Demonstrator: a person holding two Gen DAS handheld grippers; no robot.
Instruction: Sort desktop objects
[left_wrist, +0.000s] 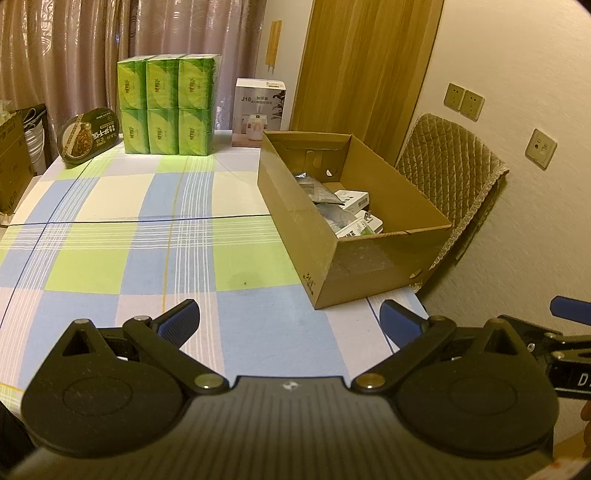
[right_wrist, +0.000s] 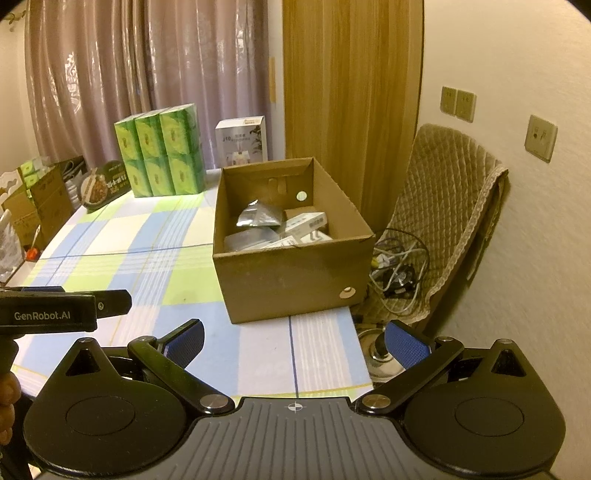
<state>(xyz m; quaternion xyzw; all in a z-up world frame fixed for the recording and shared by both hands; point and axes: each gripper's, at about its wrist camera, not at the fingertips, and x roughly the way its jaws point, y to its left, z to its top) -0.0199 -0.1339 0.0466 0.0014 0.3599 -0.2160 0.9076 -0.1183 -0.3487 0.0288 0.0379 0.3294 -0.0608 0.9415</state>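
An open cardboard box stands at the right edge of the checked tablecloth. It holds silver pouches and small white boxes; it also shows in the right wrist view, with a silver pouch and a white box inside. My left gripper is open and empty above the near table, left of the box. My right gripper is open and empty over the table's near right corner, in front of the box.
At the back stand a green tissue pack, a white humidifier box and an oval food tray. A quilted chair with cables stands right of the table. More cartons stand to the left.
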